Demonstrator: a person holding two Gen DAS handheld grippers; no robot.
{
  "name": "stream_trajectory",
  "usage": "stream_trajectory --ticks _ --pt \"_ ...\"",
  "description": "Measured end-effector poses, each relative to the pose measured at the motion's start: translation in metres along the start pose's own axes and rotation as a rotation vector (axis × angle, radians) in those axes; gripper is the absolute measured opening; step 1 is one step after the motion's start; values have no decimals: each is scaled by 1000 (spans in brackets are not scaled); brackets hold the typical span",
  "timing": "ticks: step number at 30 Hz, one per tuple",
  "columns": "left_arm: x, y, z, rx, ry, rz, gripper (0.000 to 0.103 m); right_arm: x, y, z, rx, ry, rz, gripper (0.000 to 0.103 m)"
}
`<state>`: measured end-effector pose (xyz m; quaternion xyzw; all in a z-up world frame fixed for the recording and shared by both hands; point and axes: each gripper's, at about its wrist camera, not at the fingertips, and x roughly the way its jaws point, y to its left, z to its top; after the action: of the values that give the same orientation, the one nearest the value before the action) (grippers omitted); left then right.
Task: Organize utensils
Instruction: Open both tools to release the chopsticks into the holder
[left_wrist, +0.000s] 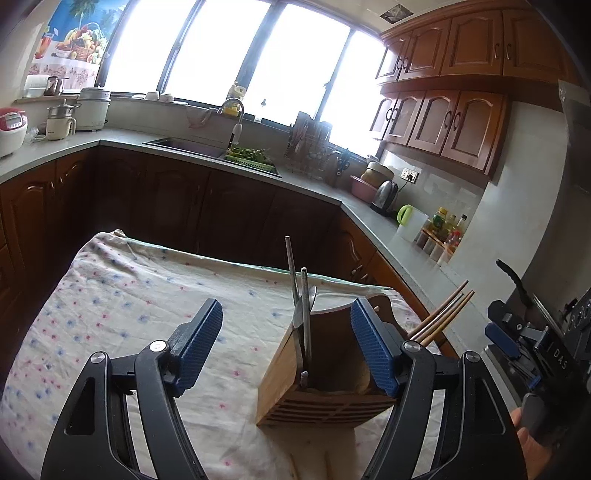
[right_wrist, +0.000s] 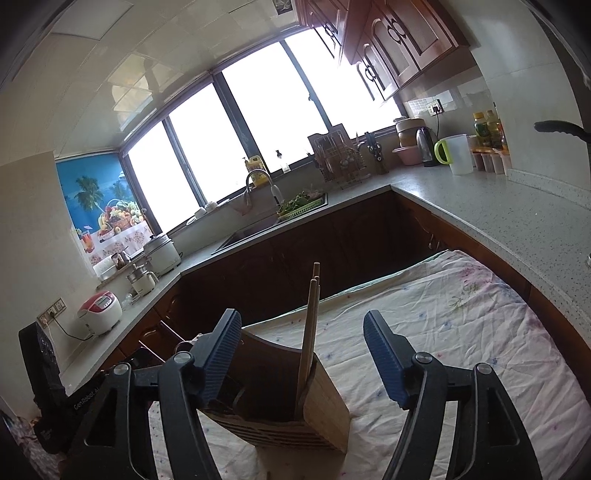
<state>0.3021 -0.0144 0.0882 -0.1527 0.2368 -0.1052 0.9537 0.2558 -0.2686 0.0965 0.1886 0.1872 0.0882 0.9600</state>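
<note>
A wooden utensil holder (left_wrist: 325, 391) stands on the cloth-covered table (left_wrist: 147, 295). Metal utensils (left_wrist: 303, 317) stand upright in its left compartment. Wooden chopsticks (left_wrist: 443, 314) lean out to its right. My left gripper (left_wrist: 286, 325) is open and empty, its right finger over the holder's right side. In the right wrist view the holder (right_wrist: 295, 413) stands between the fingers of my right gripper (right_wrist: 303, 336), which is open and empty. The chopsticks (right_wrist: 310, 332) stand in the holder's right compartment there. The right gripper's body shows at the left wrist view's right edge (left_wrist: 524, 339).
A grey L-shaped counter (right_wrist: 498, 206) with dark cabinets runs behind the table. It carries a sink (left_wrist: 207, 147), a dish rack (left_wrist: 314, 151), a kettle (left_wrist: 386, 194), a white jug (right_wrist: 458, 153), bottles and rice cookers (right_wrist: 99, 312). Floral cloth (right_wrist: 443, 325) spreads right of the holder.
</note>
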Motion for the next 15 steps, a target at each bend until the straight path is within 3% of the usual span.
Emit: stream_trajectory --ticks 5,15 --pt "-7 0 -4 8 10 10 83 -3 2 -6 -4 14 7 79" --pt "-27 6 -16 -6 18 24 86 -18 4 -21 6 47 14 82"
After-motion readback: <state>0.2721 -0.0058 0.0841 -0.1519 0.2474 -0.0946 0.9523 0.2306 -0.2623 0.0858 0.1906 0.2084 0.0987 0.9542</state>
